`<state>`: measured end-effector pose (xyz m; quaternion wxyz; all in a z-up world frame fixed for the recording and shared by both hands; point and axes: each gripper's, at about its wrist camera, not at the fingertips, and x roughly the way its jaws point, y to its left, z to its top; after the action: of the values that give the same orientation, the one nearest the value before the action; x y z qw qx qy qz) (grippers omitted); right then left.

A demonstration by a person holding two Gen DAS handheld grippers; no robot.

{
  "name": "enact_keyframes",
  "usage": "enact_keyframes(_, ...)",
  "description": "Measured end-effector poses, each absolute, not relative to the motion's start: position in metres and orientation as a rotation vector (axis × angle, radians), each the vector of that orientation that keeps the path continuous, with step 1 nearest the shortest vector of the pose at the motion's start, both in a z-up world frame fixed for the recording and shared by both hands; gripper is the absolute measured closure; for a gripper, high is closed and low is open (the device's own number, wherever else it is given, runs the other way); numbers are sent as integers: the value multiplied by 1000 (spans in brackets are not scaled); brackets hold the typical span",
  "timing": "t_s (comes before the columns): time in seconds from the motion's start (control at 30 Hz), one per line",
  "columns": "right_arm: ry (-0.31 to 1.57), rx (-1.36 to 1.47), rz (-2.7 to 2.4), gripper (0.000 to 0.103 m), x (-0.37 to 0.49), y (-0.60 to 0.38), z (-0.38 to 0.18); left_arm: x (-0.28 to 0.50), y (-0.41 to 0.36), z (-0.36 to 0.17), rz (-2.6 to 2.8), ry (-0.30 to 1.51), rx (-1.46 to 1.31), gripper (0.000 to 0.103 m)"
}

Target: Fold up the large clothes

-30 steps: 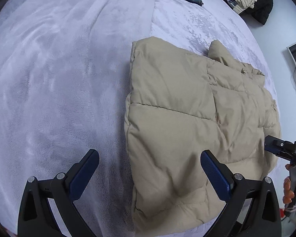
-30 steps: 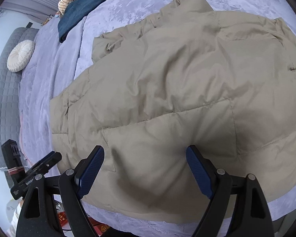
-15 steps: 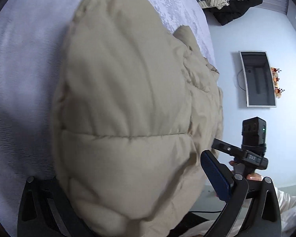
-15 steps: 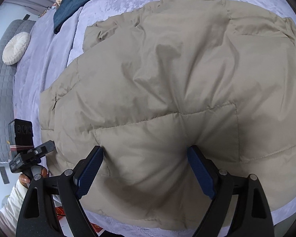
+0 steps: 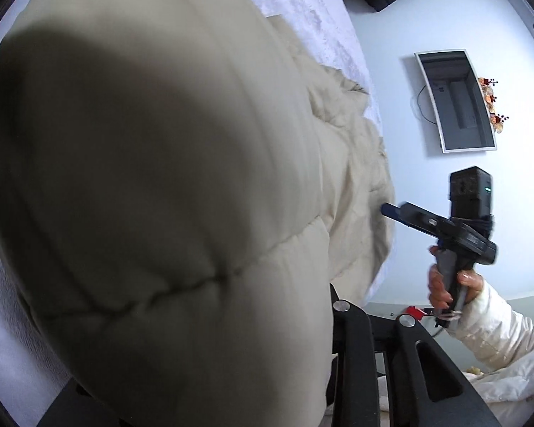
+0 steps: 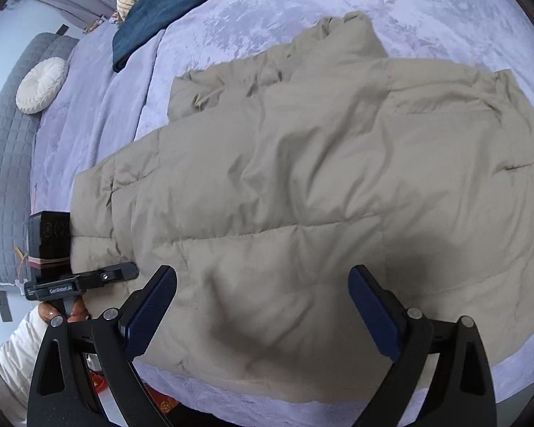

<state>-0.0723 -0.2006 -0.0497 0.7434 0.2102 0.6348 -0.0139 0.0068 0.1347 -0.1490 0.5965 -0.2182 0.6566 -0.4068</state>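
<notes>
- One big tan coat (image 6: 302, 178), spread flat on the bed cover (image 6: 302, 10), close to the near edge of the bed.
- Left tongs (image 6: 130, 271) at the coat's bottom left corner, with jaws just drawn closer and puffy coat bunched between them. Pinching it, by the look, though with pads hidden behind the cloth.
- Right tongs (image 6: 263, 277) wide apart, just opened a bit more, hanging over the bottom hem and holding nothing.
- Step in hand, most likely: grabbing the bottom edge to start a fold.
- Next, probably: lower the right tongs onto the hem, pinch, then lift both corners together and carry them up toward the collar.
- Coat: soft and thick, stitched into fat squares, smooth on top. Likely to puff up and slip, so better with a deep bite.
- Bed cover: pale purple, fuzzy and soft.
- Far off: folded dark blue jeans (image 6: 160, 17) and a round white pillow (image 6: 42, 85) with ridges like a shell.
</notes>
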Motion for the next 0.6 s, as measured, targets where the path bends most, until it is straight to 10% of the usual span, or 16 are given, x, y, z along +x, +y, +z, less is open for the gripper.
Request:
enact_keyframes(0.1, 1344, 472, -59, 34, -71, -220, -49, 2, 125, -118, -941, 1495, -498, 69)
enact_keyframes(0.13, 1337, 492, -50, 77, -69, -226, -53, -1, 119, -105, -937, 1486, -493, 69)
enact_keyframes(0.17, 1344, 498, -48, 98, -68, -232, -60, -2, 114, -96, -933, 1479, -488, 69)
enact_keyframes(0.6, 1364, 699, 111, 103, -42, -270, -133, -14, -67, 5, -878, 1499, -301, 67)
